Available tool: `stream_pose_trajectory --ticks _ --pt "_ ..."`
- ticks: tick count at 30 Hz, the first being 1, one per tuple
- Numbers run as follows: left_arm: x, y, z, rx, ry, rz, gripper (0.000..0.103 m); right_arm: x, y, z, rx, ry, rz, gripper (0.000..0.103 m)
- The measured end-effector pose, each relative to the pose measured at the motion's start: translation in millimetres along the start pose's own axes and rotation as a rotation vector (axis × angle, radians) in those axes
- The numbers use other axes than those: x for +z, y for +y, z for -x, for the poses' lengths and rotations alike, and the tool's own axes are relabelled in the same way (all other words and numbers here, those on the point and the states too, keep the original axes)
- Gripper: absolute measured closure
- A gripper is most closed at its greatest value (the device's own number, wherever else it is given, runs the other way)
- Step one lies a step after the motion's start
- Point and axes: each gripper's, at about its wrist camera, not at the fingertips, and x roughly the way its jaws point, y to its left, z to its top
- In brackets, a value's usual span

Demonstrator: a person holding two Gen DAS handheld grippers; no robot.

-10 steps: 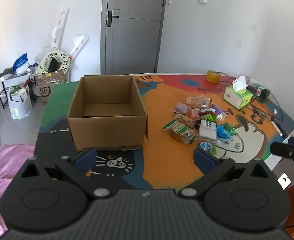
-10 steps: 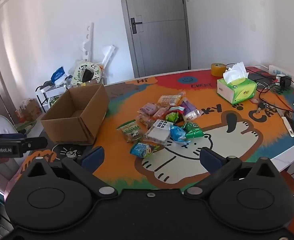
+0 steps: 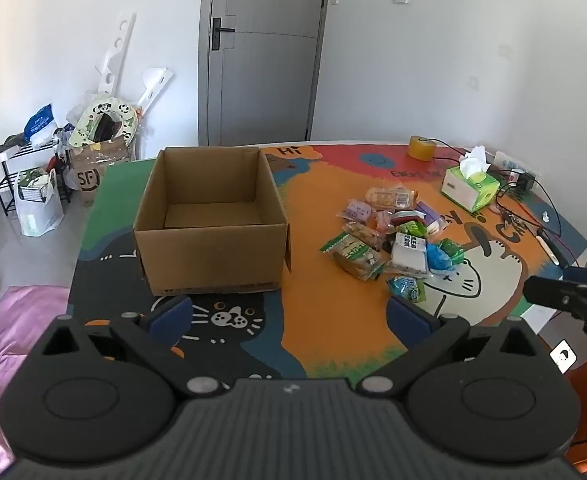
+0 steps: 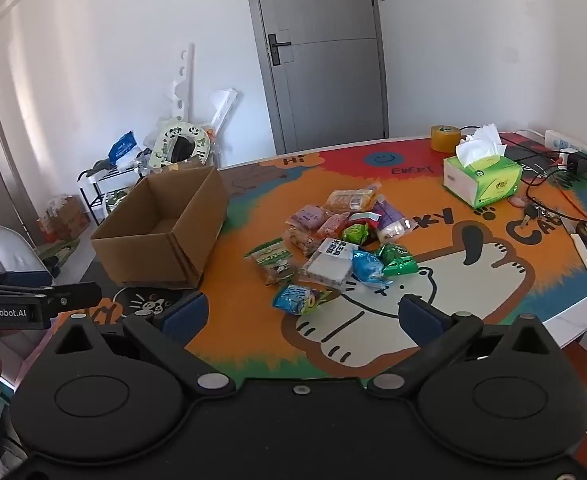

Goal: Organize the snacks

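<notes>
Snack pile (image 3: 393, 240) beside cardboard box (image 3: 213, 216)

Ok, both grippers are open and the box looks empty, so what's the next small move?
Probably ease the right gripper down onto the blue-green snack packet nearest its open jaws; the cardboard box holds nothing yet and the snack pile lies untouched.

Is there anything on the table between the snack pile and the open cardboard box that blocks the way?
Nothing visible does. Only bare printed table mat lies between the snack pile and the cardboard box. The box is open on top and looks empty.
</notes>
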Motion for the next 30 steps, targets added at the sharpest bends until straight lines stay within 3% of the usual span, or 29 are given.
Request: stream_pose_trajectory --ticks 30 --pt "-7.5 -2.1 5.9 -0.005 -0.006 -0.011 0.0 -8.2 6.7 1.1 0.014 0.009 0.012 0.0"
